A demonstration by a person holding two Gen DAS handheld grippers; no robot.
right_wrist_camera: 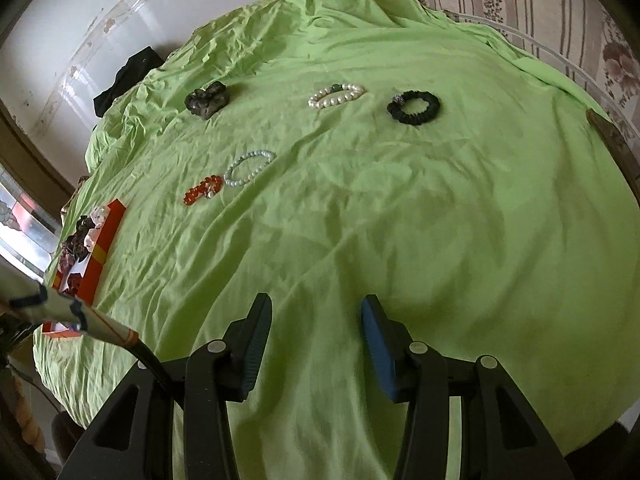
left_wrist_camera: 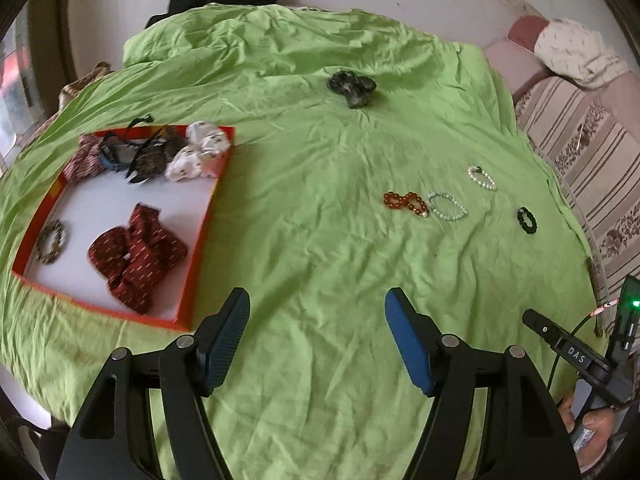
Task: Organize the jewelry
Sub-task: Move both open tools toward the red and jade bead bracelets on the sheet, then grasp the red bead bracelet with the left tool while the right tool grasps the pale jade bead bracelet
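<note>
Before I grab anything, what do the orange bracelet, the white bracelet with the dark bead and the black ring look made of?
Orange beaded bracelet: glossy translucent beads, likely glass or resin. White beaded bracelet: pearly round beads with soft sheen, possibly faux pearl. Black ruffled ring: matte gathered fabric, probably a scrunchie.

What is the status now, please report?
Left tongs and right tongs open, empty. Four bracelets and a dark scrunchie on the green cloth, outside the red tray. Nothing in the way.

Open green cloth [right_wrist_camera: 400, 240] is left ahead of both grippers (bracelets lie farther off); the red tray [left_wrist_camera: 200, 248] blocks the left.
</note>
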